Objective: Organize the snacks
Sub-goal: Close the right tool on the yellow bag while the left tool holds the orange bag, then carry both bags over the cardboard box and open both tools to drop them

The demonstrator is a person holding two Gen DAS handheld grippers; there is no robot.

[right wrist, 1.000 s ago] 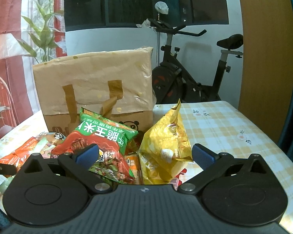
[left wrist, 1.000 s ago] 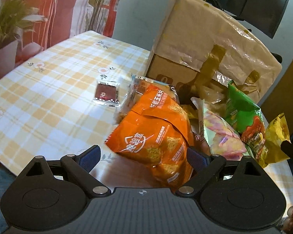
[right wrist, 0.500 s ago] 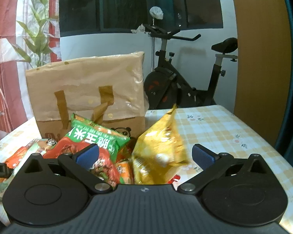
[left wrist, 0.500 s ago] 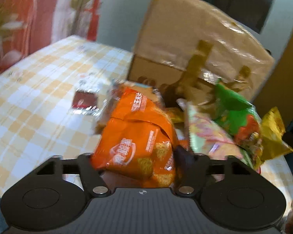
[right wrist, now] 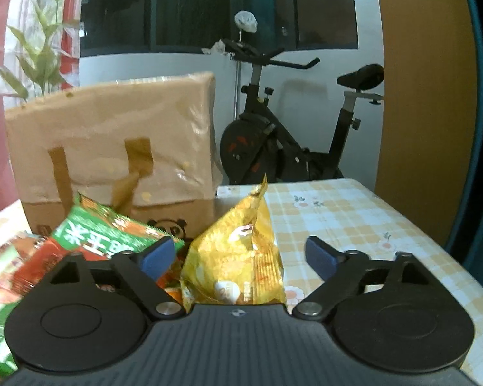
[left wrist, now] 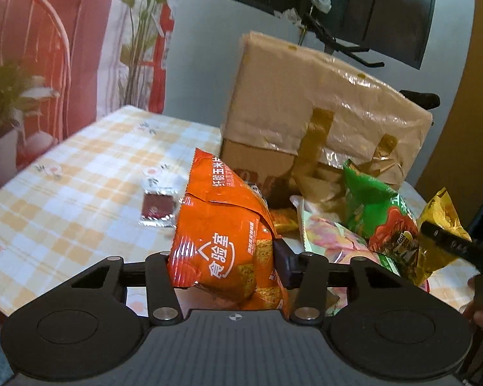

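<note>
The left gripper (left wrist: 223, 265) has just been closing and now pinches the orange snack bag (left wrist: 223, 241) between its pads, the bag rising toward twelve o'clock above the checked desk (left wrist: 64, 193). The right gripper (right wrist: 238, 255) has also been closing, yet its blue pads stand spread, clear of the yellow snack bag (right wrist: 238, 257) upright between them. The green snack bag (right wrist: 90, 234) lies at nine o'clock of it, the brown paper bag (right wrist: 112, 141) behind at eleven.
</note>
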